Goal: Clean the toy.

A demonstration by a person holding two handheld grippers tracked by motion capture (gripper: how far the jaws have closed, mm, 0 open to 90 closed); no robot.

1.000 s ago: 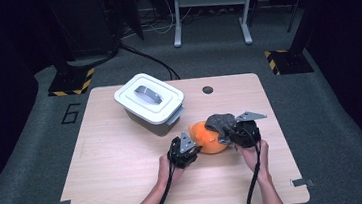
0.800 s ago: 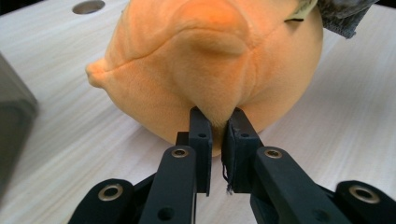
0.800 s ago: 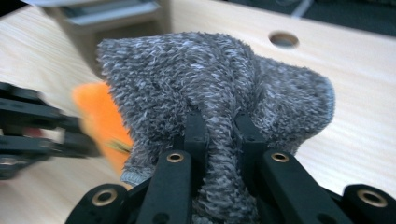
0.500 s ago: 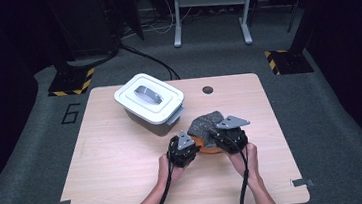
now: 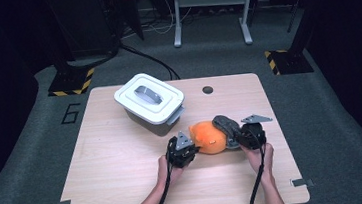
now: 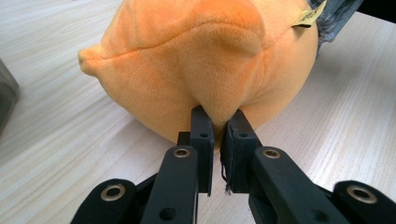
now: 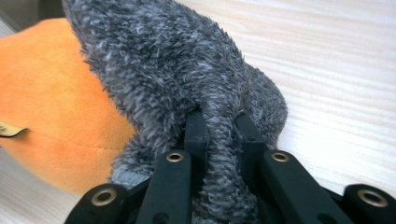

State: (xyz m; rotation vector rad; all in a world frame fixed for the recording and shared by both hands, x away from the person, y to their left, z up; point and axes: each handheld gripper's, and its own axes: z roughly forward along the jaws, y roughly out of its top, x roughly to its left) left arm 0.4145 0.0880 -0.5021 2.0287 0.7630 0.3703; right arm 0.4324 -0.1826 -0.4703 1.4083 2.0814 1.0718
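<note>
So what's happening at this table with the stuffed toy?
A person holds a gripper in each hand. The left gripper is pinched shut on the orange plush toy, and the right gripper is clamped on the toy's fuzzy grey part. The toy lies on the table, beside a lidded white bin.

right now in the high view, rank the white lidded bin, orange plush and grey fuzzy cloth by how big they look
1. white lidded bin, clearly largest.
2. orange plush.
3. grey fuzzy cloth, smallest as seen, though bunched up and partly held, so its full size is unsure.

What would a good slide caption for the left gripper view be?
Left hand-held gripper pinching a fold of the orange plush toy on the wooden table.
</note>
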